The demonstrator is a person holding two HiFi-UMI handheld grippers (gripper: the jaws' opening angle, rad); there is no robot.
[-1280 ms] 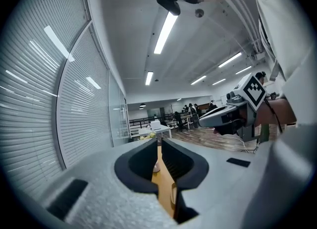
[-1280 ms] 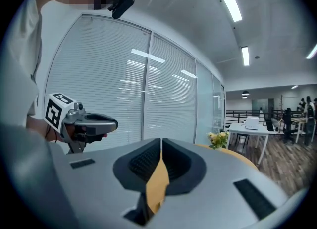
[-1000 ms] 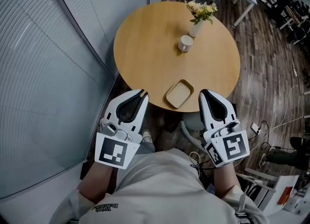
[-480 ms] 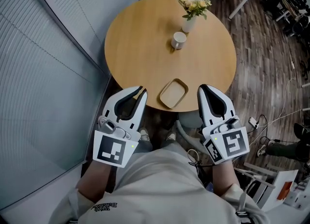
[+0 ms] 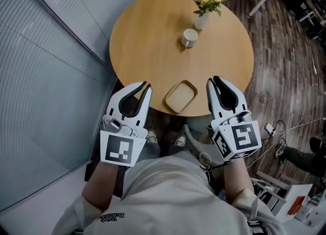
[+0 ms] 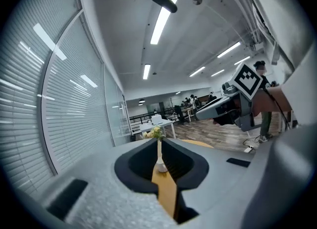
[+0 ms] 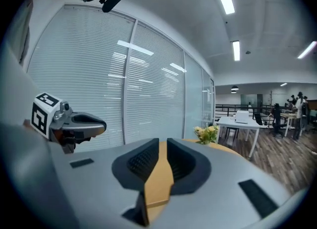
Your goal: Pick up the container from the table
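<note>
A shallow beige container [image 5: 181,96] lies near the front edge of the round wooden table [image 5: 147,40]. My left gripper [image 5: 147,84] hovers at the table's edge, just left of the container, shut with nothing in it. At the container's right side my right gripper [image 5: 214,80] is at the same edge, also shut and empty. Neither touches the container. In the left gripper view the left gripper [image 6: 158,143] shows only a thin slit of tabletop between its jaws. The right gripper view gives the same picture of the right gripper [image 7: 163,143].
A white cup [image 5: 189,37] and a white vase of flowers [image 5: 204,6] stand on the far side of the table. A wall of blinds [image 5: 46,76] runs along the left. Cables and equipment [image 5: 285,152] lie on the wood floor at the right.
Both grippers have moved forward to the table's near edge, one on each side of the container. Their jaws have stayed shut.
</note>
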